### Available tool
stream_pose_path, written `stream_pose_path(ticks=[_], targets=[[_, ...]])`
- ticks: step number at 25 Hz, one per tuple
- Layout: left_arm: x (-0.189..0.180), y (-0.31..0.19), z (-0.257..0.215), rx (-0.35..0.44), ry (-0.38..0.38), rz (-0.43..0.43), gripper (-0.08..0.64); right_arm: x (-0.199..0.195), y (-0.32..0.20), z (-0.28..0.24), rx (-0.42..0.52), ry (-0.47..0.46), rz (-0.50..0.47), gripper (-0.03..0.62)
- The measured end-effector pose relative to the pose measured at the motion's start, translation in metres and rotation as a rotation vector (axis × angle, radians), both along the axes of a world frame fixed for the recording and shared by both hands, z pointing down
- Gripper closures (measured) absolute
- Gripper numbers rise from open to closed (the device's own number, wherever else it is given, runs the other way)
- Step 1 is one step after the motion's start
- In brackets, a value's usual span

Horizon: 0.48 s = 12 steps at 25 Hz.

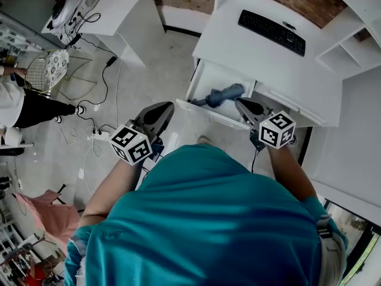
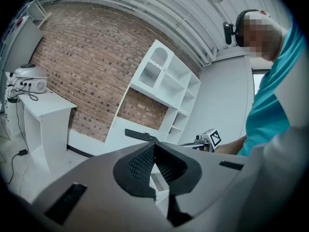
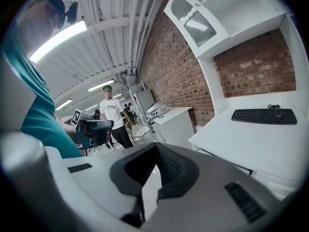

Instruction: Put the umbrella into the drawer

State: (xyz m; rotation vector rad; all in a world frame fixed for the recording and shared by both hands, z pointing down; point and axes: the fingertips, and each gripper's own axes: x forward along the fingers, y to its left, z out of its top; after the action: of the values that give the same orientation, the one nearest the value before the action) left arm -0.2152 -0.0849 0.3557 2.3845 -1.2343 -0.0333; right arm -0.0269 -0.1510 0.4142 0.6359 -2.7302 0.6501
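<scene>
A folded blue umbrella [image 1: 221,94] lies inside the open white drawer [image 1: 213,116] of the desk, in the head view. My left gripper [image 1: 163,109] hovers just left of the drawer's front, shut with nothing in it; in its own view the jaws [image 2: 154,147] meet at the tips. My right gripper [image 1: 243,105] hangs over the drawer's right end, close beside the umbrella's tip, also shut and empty [image 3: 155,147]. Neither gripper touches the umbrella. The umbrella is hidden in both gripper views.
A black keyboard [image 1: 271,31] lies on the white desk top [image 1: 250,52]. Open shelves [image 1: 342,46] stand at the right. A second white table [image 1: 110,5] with an appliance stands at the back left, with cables on the floor [image 1: 98,109]. A person [image 3: 112,117] stands farther off.
</scene>
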Motion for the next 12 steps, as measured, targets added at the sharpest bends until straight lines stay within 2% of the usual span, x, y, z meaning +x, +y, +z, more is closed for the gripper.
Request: stream_pose_path(ticks=[12], targets=[[0.0053, 0.006, -0.0003, 0.004, 0.001, -0.003, 0.545, 0.003, 0.0043, 0.001, 0.021, 0.02, -0.009, 0.571]])
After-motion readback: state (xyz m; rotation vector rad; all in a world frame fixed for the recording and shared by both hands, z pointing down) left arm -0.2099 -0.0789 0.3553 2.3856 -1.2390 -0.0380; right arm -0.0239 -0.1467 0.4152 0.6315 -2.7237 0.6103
